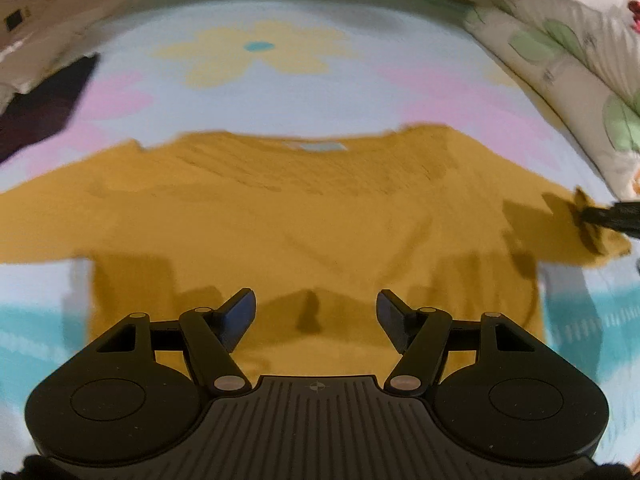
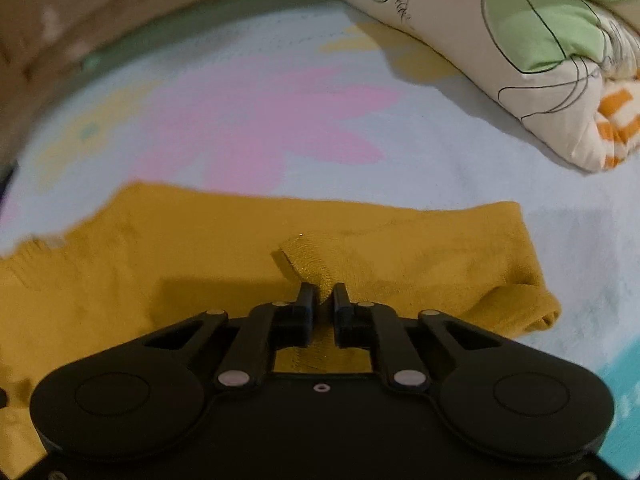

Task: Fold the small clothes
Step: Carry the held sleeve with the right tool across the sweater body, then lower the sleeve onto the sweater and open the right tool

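A mustard-yellow small shirt (image 1: 280,216) lies spread flat on a flowered bed sheet (image 1: 360,88), collar away from me. My left gripper (image 1: 316,308) is open and empty, hovering over the shirt's lower middle. My right gripper (image 2: 320,296) is shut on a pinched fold of the shirt's right sleeve (image 2: 400,256). In the left wrist view the right gripper (image 1: 600,216) shows at the far right edge, pinching that sleeve.
A rolled quilt with green leaf print (image 2: 520,48) lies at the right of the bed; it also shows in the left wrist view (image 1: 560,56). A dark garment (image 1: 40,108) lies at the far left. A brown headboard (image 2: 120,8) runs behind the bed.
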Motion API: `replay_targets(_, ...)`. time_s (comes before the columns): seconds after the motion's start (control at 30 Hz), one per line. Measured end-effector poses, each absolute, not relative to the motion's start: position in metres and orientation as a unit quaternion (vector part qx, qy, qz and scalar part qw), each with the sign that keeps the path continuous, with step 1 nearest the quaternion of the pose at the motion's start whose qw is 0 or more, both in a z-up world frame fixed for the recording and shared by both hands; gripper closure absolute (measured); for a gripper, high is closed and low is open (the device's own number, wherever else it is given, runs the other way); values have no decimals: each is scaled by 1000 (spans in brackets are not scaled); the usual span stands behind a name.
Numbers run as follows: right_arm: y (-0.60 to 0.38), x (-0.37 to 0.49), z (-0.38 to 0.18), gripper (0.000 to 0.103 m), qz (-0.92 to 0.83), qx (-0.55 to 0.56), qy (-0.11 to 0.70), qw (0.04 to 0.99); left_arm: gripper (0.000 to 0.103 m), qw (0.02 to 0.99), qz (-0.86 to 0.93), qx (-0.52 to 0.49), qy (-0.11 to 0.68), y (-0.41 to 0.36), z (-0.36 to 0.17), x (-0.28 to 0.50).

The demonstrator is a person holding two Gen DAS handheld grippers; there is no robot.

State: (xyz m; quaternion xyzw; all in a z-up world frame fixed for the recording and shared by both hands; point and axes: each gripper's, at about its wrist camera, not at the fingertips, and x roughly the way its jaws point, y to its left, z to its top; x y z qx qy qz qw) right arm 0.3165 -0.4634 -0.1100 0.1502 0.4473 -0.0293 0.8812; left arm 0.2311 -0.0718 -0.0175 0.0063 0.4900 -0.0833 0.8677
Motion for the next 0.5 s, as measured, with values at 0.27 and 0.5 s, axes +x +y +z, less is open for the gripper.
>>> replay_targets(0.27, -420, 319, -61, 88, 20, 221, 405, 887, 37, 891, 2, 12, 453, 0, 3, 256)
replay_targets(0.5, -323, 347, -41, 88, 102, 227, 401, 882, 38, 889, 43, -7, 456, 52, 4, 268)
